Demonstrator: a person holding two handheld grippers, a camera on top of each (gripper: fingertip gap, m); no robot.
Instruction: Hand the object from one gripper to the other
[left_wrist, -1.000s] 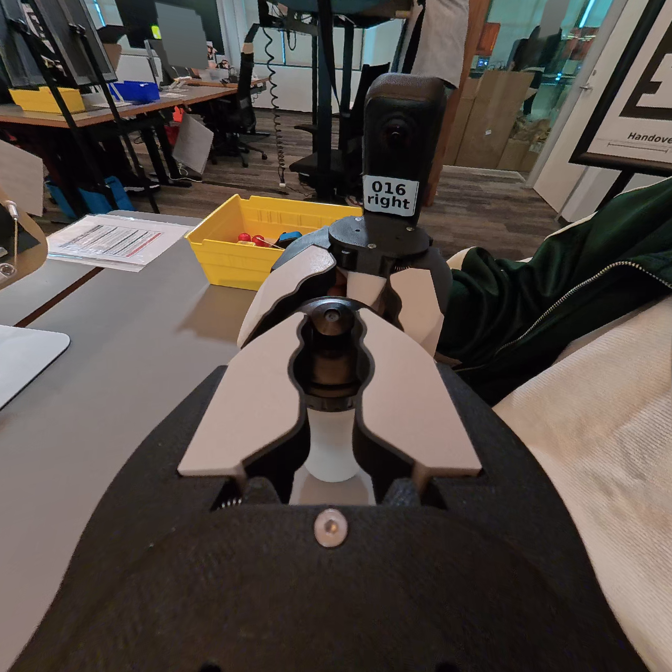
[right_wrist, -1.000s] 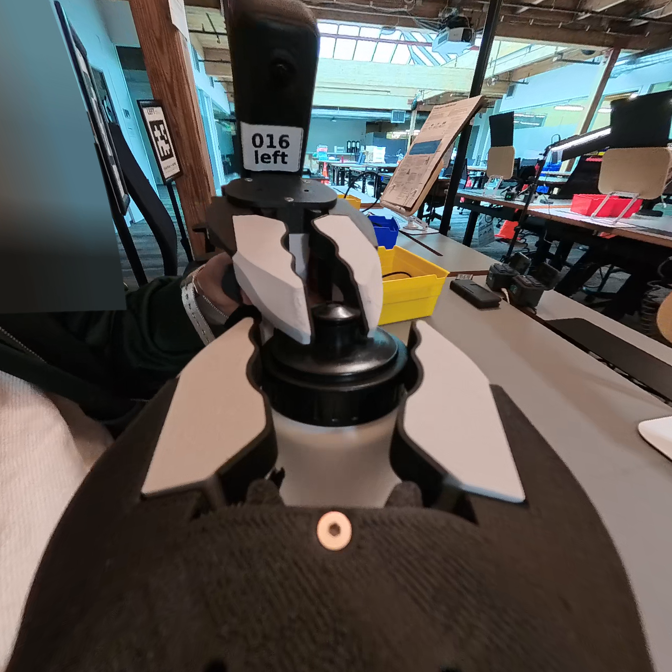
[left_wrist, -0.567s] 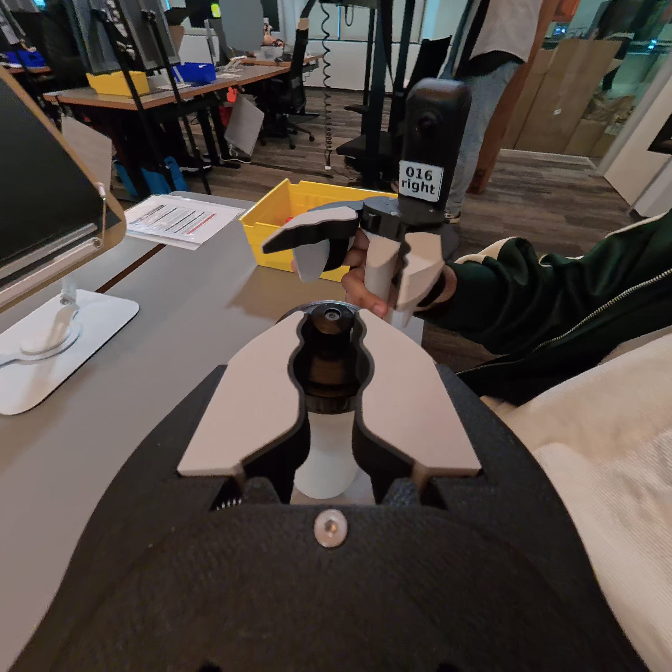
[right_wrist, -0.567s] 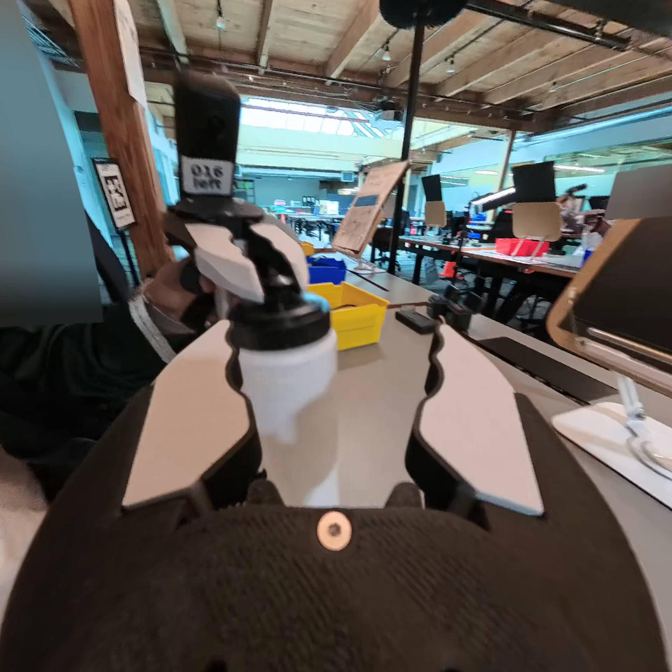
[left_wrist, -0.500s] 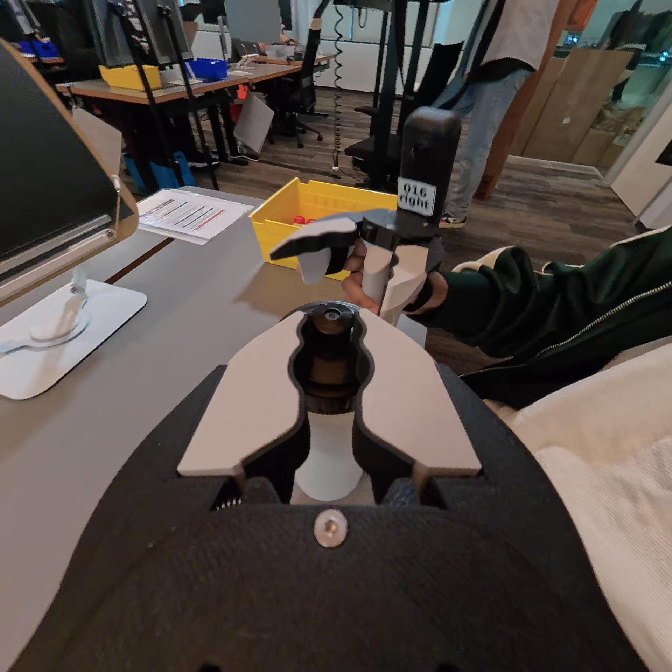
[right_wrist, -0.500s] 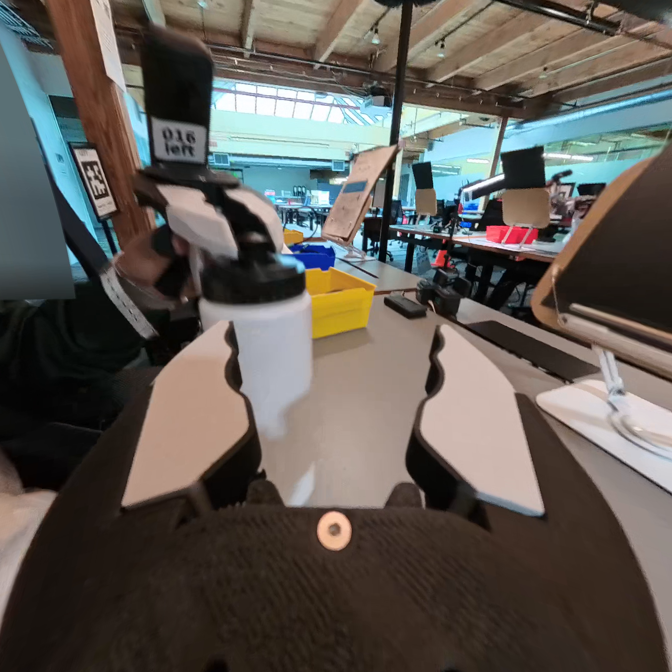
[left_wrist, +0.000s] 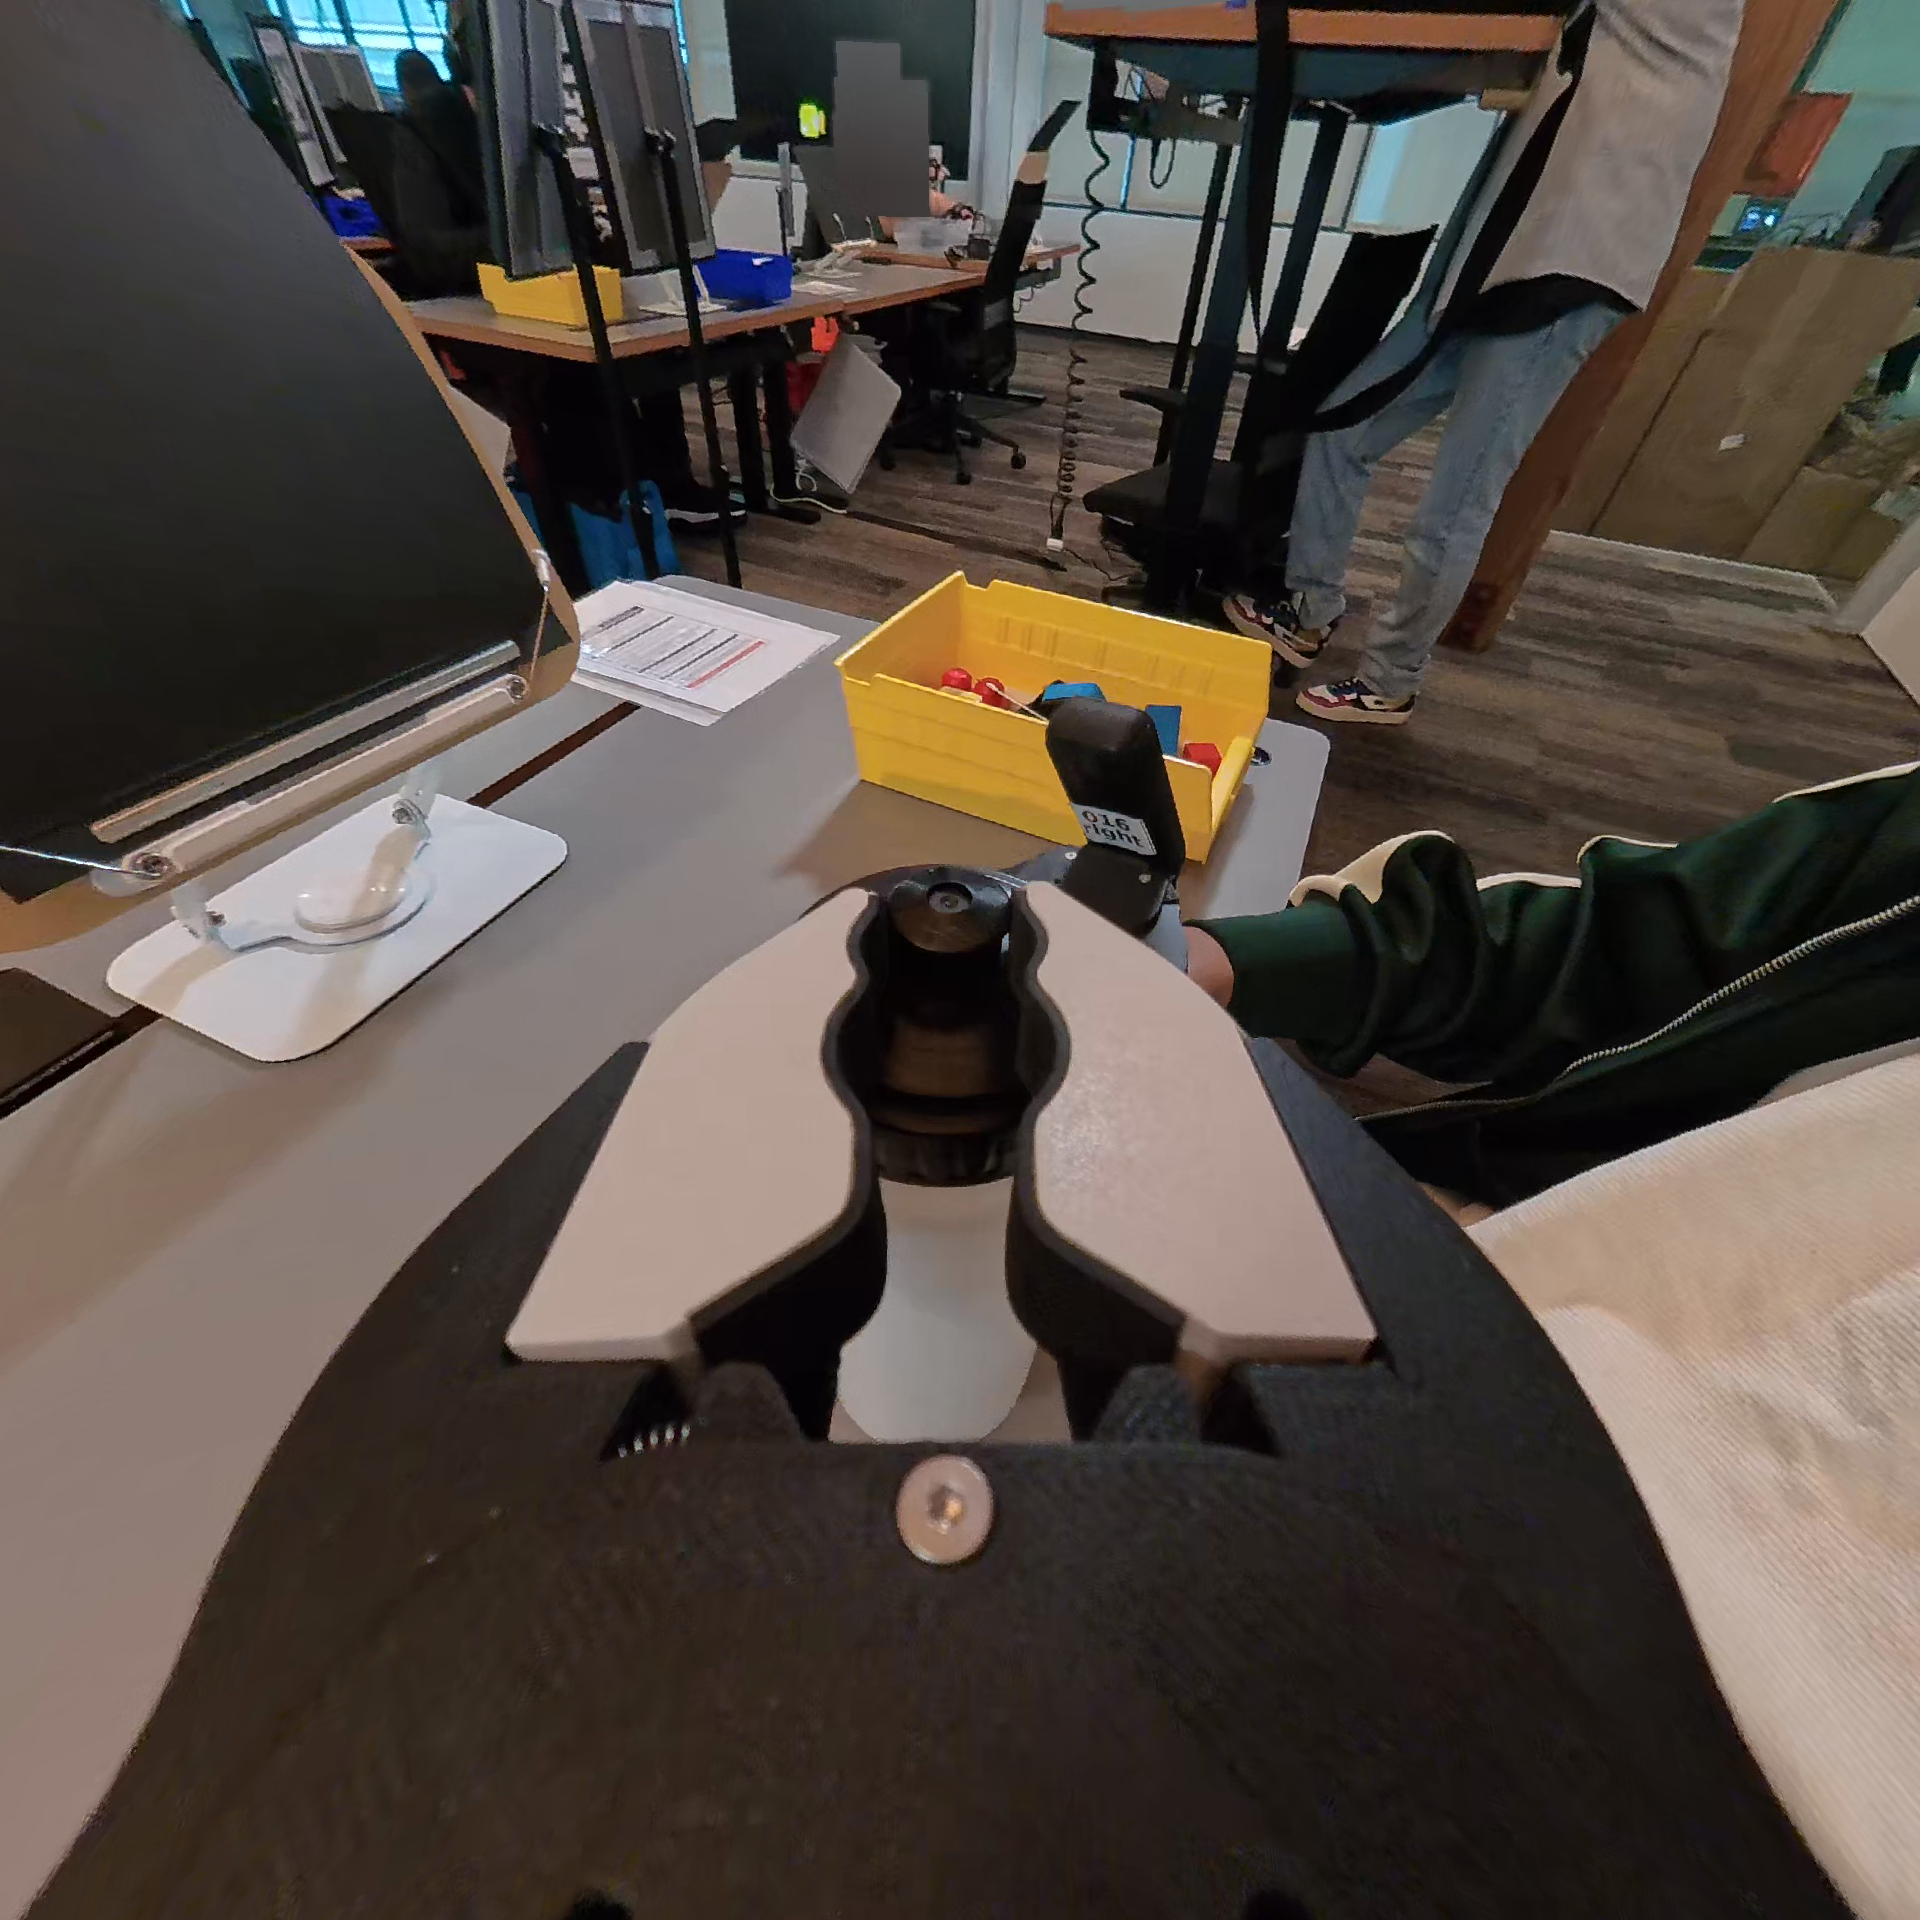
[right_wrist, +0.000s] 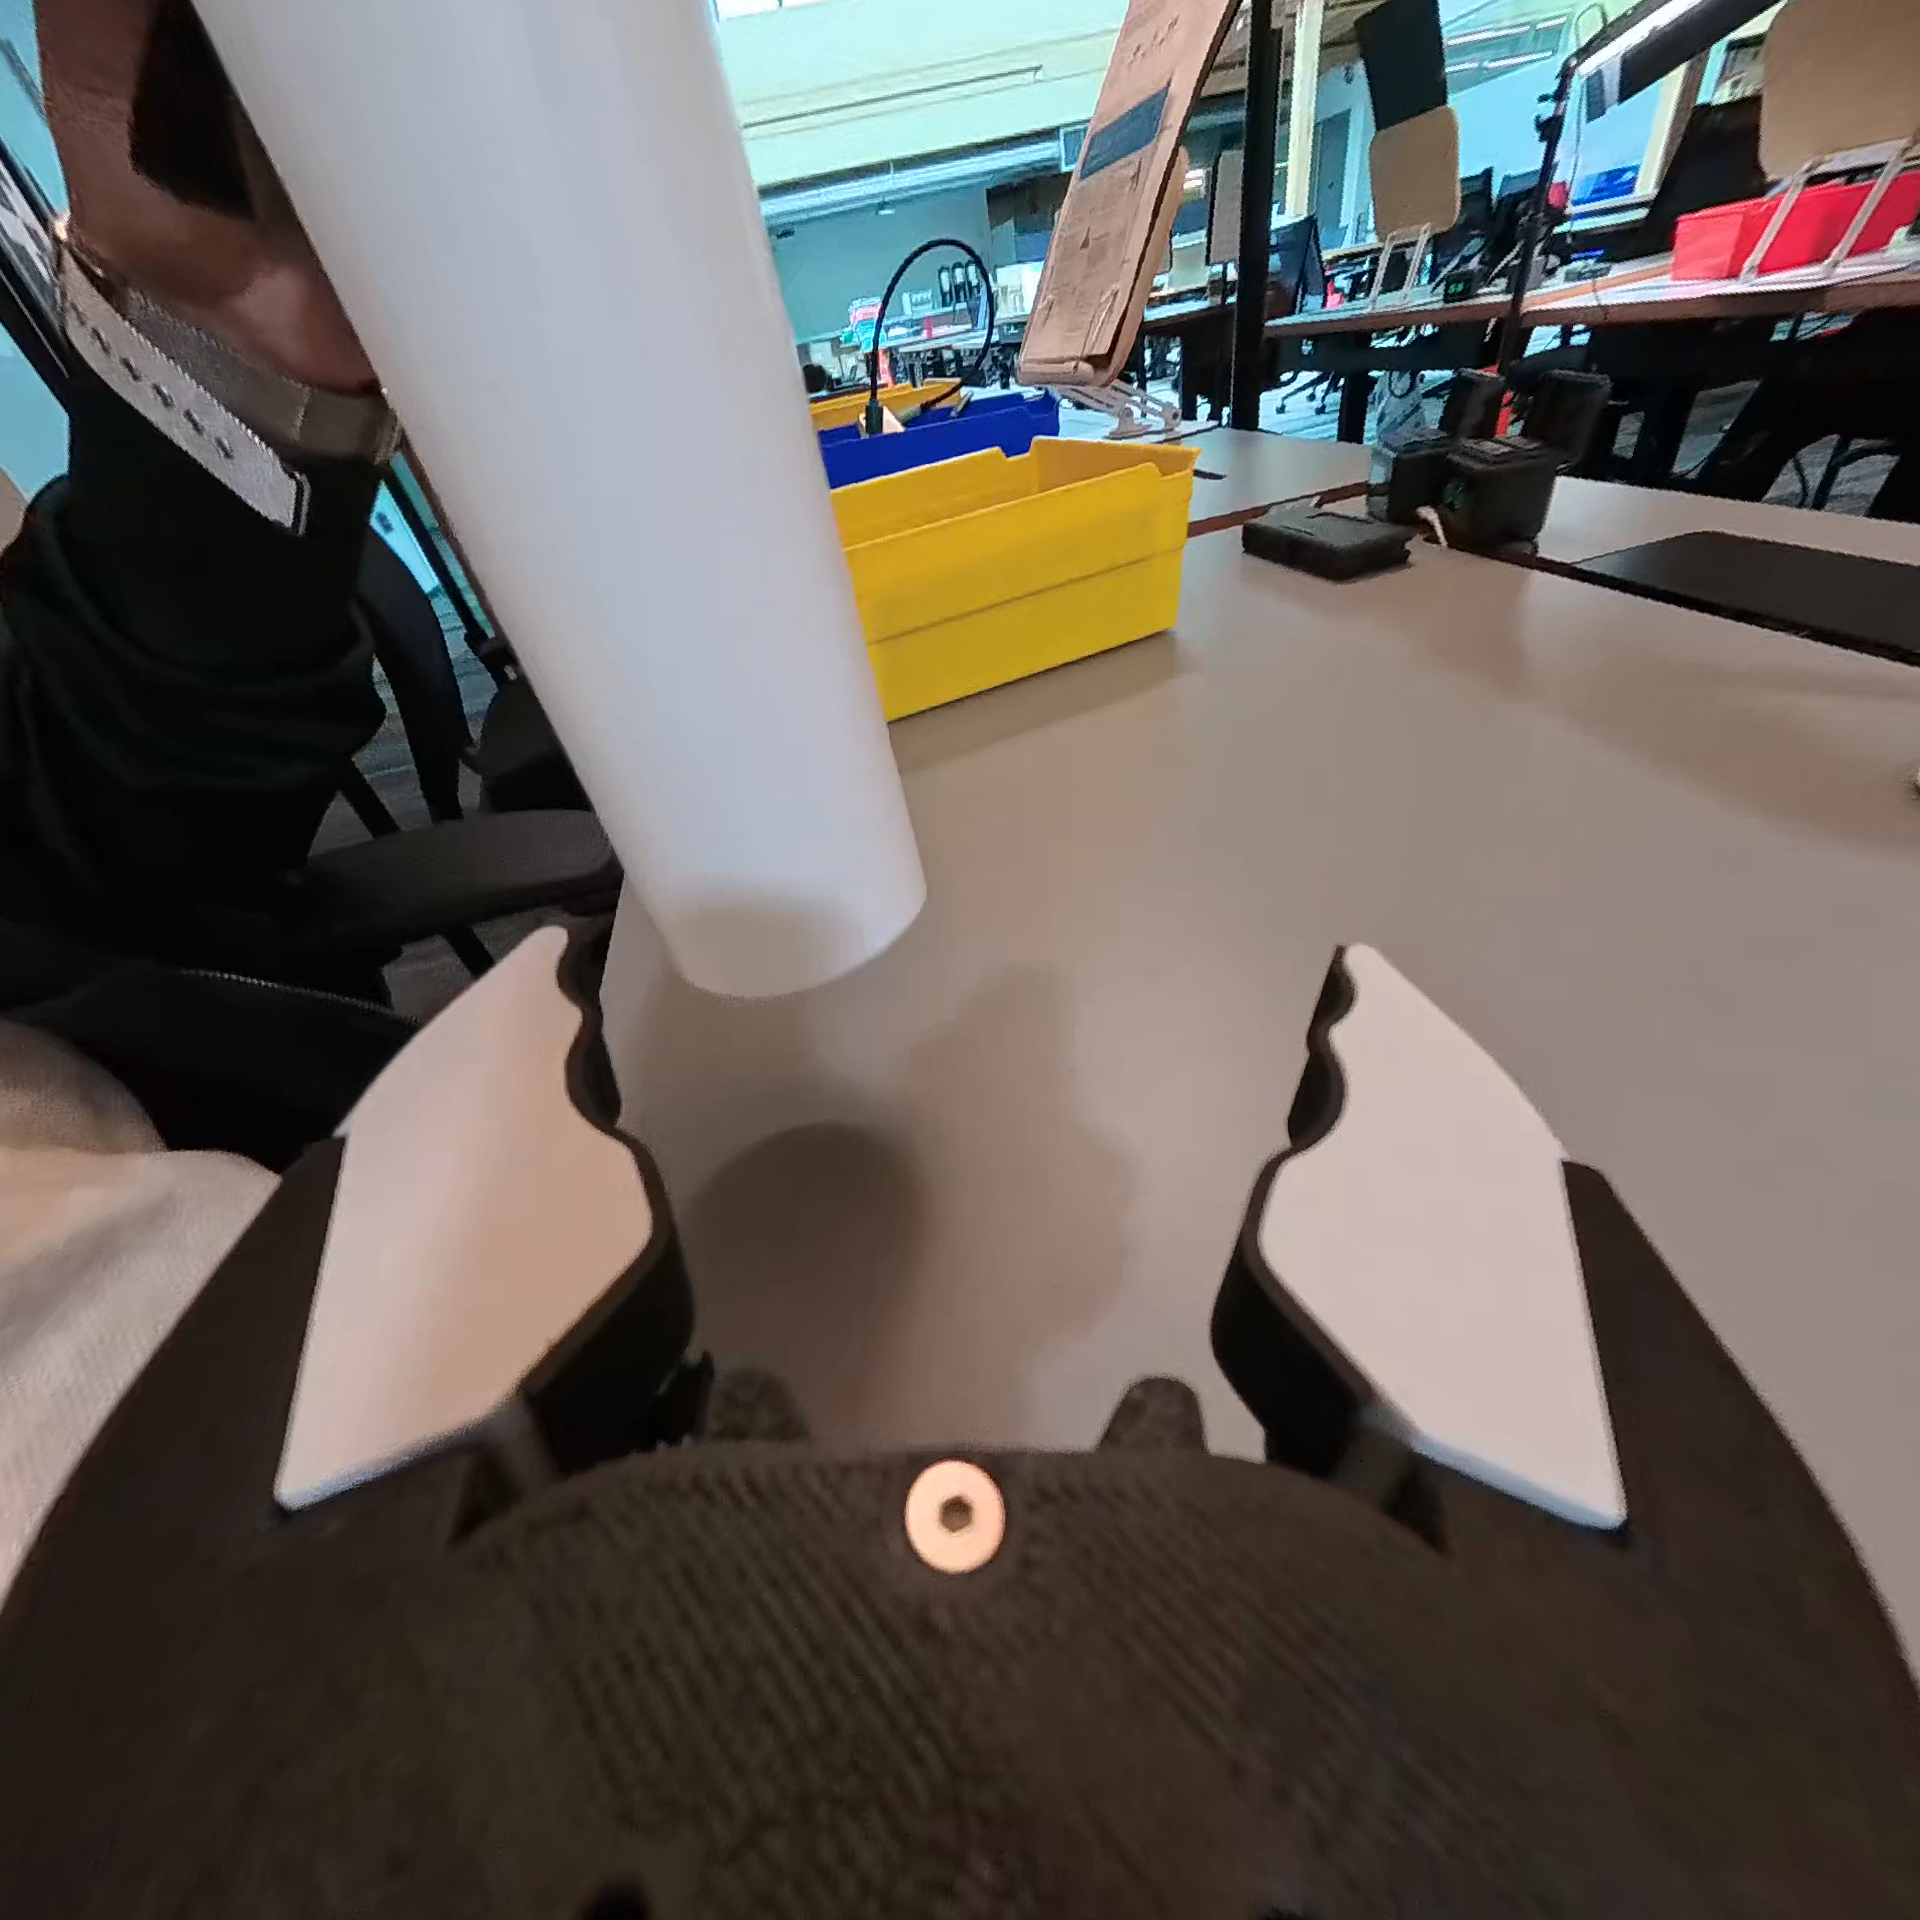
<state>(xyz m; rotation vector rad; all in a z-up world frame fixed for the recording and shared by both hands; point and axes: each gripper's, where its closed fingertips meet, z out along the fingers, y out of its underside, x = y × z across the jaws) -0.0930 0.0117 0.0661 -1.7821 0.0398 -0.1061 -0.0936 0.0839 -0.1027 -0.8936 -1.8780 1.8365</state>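
Observation:
A white bottle (left_wrist: 935, 1340) with a black cap (left_wrist: 940, 997) is held in my left gripper (left_wrist: 943, 914), which is shut on its cap and neck. In the right wrist view the bottle's white body (right_wrist: 582, 416) hangs tilted above the grey table (right_wrist: 1351, 831), its base just ahead of my left fingertip. My right gripper (right_wrist: 956, 966) is open and empty, low over the table. It also shows in the left wrist view (left_wrist: 1117, 821), beyond the bottle cap, held by a hand in a dark green sleeve.
A yellow bin (left_wrist: 1049, 707) with small coloured objects sits at the table's far edge; it also shows in the right wrist view (right_wrist: 1018, 561). A tablet on a white stand (left_wrist: 332, 904) is at left. A person (left_wrist: 1455, 364) stands beyond the table. The left gripper's tips are roughly 20 cm from the right gripper's.
My right gripper opened, let go of the bottle and drew back and down toward the table. My left gripper keeps the bottle and has lifted it away.

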